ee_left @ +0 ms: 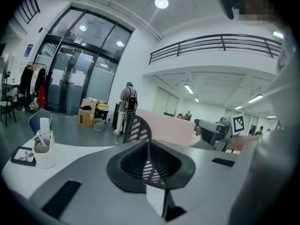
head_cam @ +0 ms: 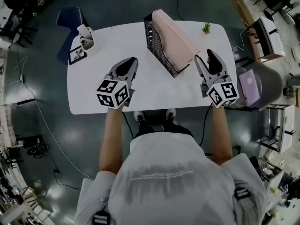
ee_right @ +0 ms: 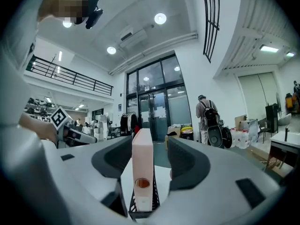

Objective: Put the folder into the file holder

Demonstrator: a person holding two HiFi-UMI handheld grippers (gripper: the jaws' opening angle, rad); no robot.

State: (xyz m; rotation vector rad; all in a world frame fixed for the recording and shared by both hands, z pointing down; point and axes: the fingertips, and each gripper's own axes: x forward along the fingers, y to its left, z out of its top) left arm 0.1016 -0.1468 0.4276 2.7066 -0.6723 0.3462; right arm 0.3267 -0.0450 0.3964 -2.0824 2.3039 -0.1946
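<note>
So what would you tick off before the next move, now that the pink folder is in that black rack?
1. Pink folder stands inside the file holder: ok.
2. Right tongs not gripping the folder: ok, the jaws are apart and the folder's end only shows between them.
3. Left tongs empty: ok, shut on nothing.
4. Folder seated right down to the holder's floor: cannot tell.
5. File holder upright on the table: ok.
6. White cup and small plant away from both tongs: ok.
</note>
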